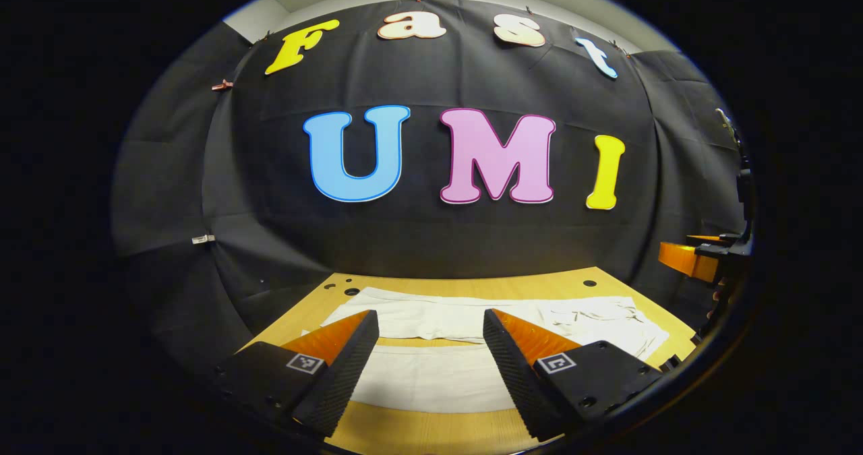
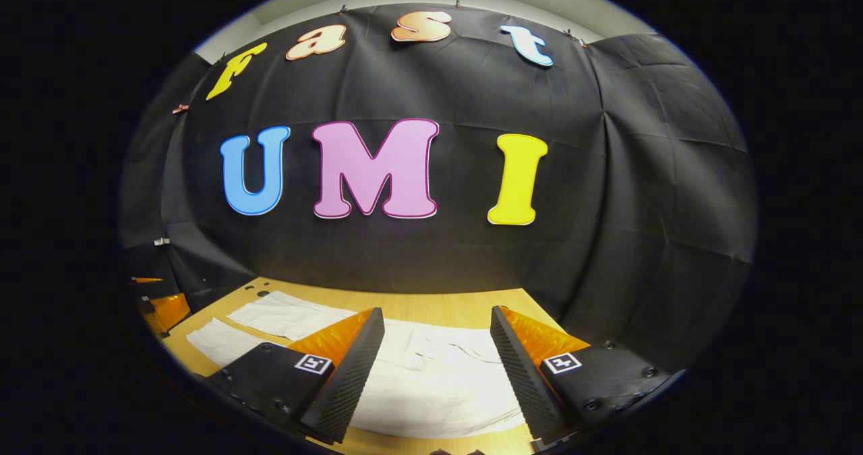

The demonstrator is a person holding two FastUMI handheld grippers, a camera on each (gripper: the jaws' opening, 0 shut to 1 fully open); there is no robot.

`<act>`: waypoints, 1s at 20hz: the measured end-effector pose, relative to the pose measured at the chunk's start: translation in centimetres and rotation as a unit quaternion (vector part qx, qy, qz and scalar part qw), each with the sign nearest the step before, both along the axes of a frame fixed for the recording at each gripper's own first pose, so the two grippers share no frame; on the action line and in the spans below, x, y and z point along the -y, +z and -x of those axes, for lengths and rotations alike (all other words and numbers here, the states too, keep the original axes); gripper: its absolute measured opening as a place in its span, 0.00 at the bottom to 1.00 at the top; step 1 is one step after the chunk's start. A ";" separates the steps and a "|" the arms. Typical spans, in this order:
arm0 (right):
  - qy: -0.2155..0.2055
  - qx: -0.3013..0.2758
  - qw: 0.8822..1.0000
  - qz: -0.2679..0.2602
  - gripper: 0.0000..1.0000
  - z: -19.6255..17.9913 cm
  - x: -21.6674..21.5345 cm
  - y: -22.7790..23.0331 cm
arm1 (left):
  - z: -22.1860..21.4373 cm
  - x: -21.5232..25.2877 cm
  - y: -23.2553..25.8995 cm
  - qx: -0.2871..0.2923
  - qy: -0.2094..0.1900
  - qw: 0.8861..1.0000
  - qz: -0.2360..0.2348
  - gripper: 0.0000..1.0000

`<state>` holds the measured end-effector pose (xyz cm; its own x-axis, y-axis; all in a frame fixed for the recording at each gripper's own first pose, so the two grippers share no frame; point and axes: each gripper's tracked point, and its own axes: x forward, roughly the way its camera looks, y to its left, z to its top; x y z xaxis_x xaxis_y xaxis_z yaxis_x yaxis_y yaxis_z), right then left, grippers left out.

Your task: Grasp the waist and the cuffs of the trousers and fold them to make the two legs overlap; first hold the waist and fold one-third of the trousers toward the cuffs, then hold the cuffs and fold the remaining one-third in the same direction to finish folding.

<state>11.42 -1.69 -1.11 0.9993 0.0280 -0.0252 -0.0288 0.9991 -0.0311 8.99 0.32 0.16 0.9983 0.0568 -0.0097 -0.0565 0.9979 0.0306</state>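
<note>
left hand-held gripper (image 1: 430,347) hangs over the near edge of the light wooden tabletop (image 1: 431,431), its two fingers spread wide apart with nothing between them. under and beyond it lie the white cloth trousers (image 1: 472,320), spread flat and lengthwise across the tabletop — two pale bands run side by side, the nearer one smooth, the farther one rumpled toward its right end. the fingers sit above the cloth; whether they touch it cannot be told.

right hand-held gripper (image 2: 437,347) in the right gripper view is likewise spread open and empty, poised over the creased, wider end of the trousers (image 2: 438,381). from there the two legs run off to the left as separate strips with a wedge of bare tabletop (image 2: 438,303) between them.

no box, bin or other container sits on the tabletop, so nothing is held in one.

several things are cut off or hard to read. the near hem of the trousers passes behind the fingers in both views. at the right rim of the left gripper view, part of the other hand-held gripper pokes in, too clipped to judge its jaws there. a similar sliver sits at the left rim of the right gripper view, also too clipped to read. small dark holes (image 1: 350,292) dot the far tabletop corner.
</note>
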 end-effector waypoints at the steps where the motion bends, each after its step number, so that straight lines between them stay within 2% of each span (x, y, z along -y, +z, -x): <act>1: 0.001 0.002 1.000 0.004 0.98 -0.3 0.2 0.1 | -0.3 -0.2 -0.2 -0.001 0.006 1.000 -0.002 0.99; 5: 0.007 0.010 0.999 0.034 0.98 -2.2 1.8 0.1 | -1.2 -0.7 -0.4 -0.009 0.021 1.000 -0.004 0.99; 8: -0.004 0.005 0.993 0.119 0.98 -4.1 4.8 -1.2 | -2.0 -1.2 -1.4 -0.024 0.045 0.999 0.017 0.99; 11: 0.018 0.008 0.985 0.171 0.98 -5.3 6.8 -2.2 | -2.4 -1.4 -1.8 -0.027 0.068 0.997 0.015 0.99; 14: 0.035 -0.007 0.978 0.207 0.98 -6.0 8.7 -3.4 | -2.8 -1.0 -1.8 -0.026 0.064 0.997 0.015 0.99; 17: 0.071 -0.022 0.973 0.218 0.98 -5.9 9.9 -4.9 | -3.4 -1.0 -2.3 -0.031 0.061 0.998 0.008 0.99; 20: 0.082 -0.044 0.960 0.265 0.98 -6.0 12.2 -7.1 | -3.7 -1.0 -3.0 -0.037 0.059 0.998 0.005 0.99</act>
<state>17.44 -13.92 -8.23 0.9757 0.1453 -0.1637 -0.2108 0.8255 -0.5236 12.71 1.27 -2.83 0.9813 0.1724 -0.0852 -0.1706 0.9849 0.0283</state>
